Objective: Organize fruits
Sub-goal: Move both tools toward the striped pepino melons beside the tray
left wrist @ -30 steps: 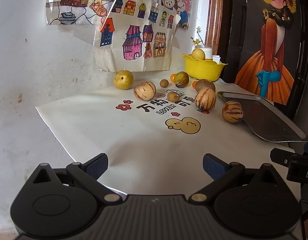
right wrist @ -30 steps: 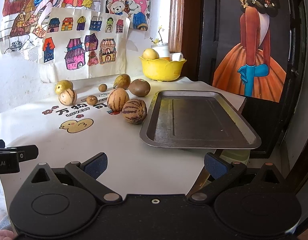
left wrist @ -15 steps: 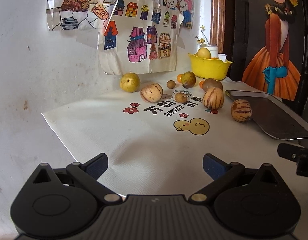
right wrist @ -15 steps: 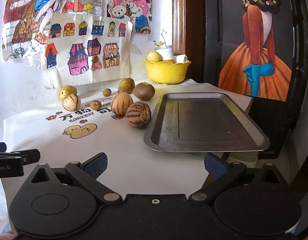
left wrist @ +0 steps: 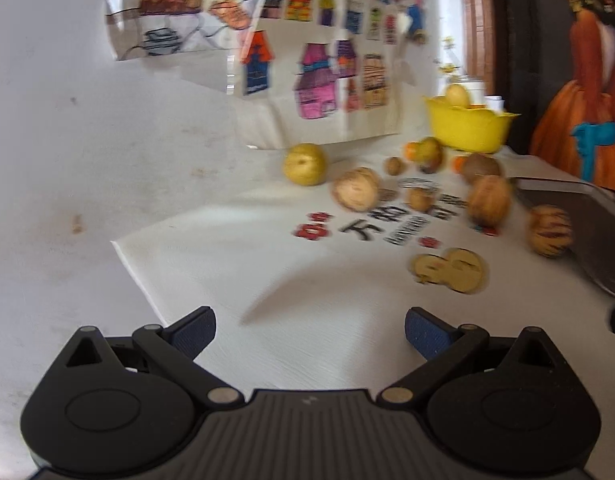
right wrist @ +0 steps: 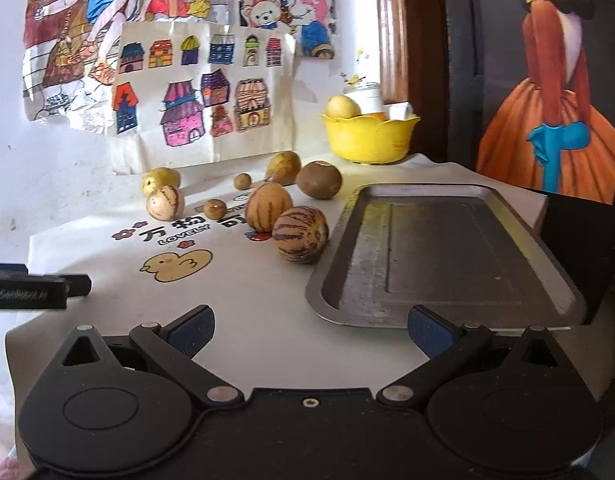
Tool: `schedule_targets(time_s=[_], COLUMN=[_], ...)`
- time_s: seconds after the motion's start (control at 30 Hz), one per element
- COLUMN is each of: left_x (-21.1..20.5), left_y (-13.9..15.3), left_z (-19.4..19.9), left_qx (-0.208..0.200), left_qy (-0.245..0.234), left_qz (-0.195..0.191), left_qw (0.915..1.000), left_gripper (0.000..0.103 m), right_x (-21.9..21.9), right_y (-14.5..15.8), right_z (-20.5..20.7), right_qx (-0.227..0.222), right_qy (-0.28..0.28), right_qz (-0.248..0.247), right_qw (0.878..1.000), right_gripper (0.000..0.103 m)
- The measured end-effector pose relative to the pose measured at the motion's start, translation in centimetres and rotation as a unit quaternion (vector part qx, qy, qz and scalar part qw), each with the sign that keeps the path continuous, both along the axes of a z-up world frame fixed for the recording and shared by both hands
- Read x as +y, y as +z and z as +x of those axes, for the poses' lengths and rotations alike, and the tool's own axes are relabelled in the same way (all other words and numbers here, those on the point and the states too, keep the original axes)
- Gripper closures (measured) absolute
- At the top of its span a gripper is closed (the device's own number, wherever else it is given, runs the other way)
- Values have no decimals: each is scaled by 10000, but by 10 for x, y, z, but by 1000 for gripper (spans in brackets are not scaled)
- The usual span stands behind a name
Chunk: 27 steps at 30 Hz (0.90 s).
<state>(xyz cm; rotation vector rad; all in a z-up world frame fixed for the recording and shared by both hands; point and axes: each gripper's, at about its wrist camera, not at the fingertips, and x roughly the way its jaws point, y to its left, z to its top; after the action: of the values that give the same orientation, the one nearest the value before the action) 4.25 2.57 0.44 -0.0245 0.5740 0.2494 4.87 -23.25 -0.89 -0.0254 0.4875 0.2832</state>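
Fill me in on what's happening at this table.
A person holds a claw in each hand, and both the left claw and right claw are open and empty above the white cloth. The fruit, including the striped melon beside the metal tray, lies untouched. The tray holds nothing yet. A yellow bowl stands behind.

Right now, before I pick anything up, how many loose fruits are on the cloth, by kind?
Striped melons: 3
Small brown round fruits: 2
Yellow round fruit: 1
Green-yellow fruit: 1
Large brown fruit: 1
Small orange fruits: 2, blurred, left wrist view only
Total: 10
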Motion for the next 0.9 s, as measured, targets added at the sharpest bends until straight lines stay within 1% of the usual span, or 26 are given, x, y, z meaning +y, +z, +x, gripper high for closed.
schedule_targets(time_s=[0.17,0.33,0.43,0.5,0.63,0.67,0.77,0.83,0.9], left_x=[19,27,26,23,13,11,9,7,3], left_y=[4,12,17,21,30,33,38,38,39], left_z=[12,21,27,31,41,44,52,57,64], left_qx=[23,-8,-73,-104,-196,-193,-226,-219,-196], left_qy=[260,207,39,-133,-512,-629,-801,-855,-950], left_qz=[-71,-159,-200,-221,-294,-393,-699,-756,-737], left_qw=[9996,9997,9998,9996,9981,9971,9941,9932,9926], left_gripper=[0,0,0,0,0,0,0,0,0], right_x=[4,7,13,18,26,26,25,24,25], right_y=[3,11,18,23,29,29,26,24,22], right_z=[4,11,16,22,33,35,36,36,37], right_qx=[20,13,-124,-209,-336,-365,-315,-257,-228], right_qy=[141,249,364,448,694,736,852,927,1009], right_qz=[-57,-115,-384,-654,-1204,-1297,-1260,-1196,-1256], right_qw=[9999,9996,9985,9966,9897,9881,9879,9881,9867], right_gripper=[0,0,0,0,0,0,0,0,0])
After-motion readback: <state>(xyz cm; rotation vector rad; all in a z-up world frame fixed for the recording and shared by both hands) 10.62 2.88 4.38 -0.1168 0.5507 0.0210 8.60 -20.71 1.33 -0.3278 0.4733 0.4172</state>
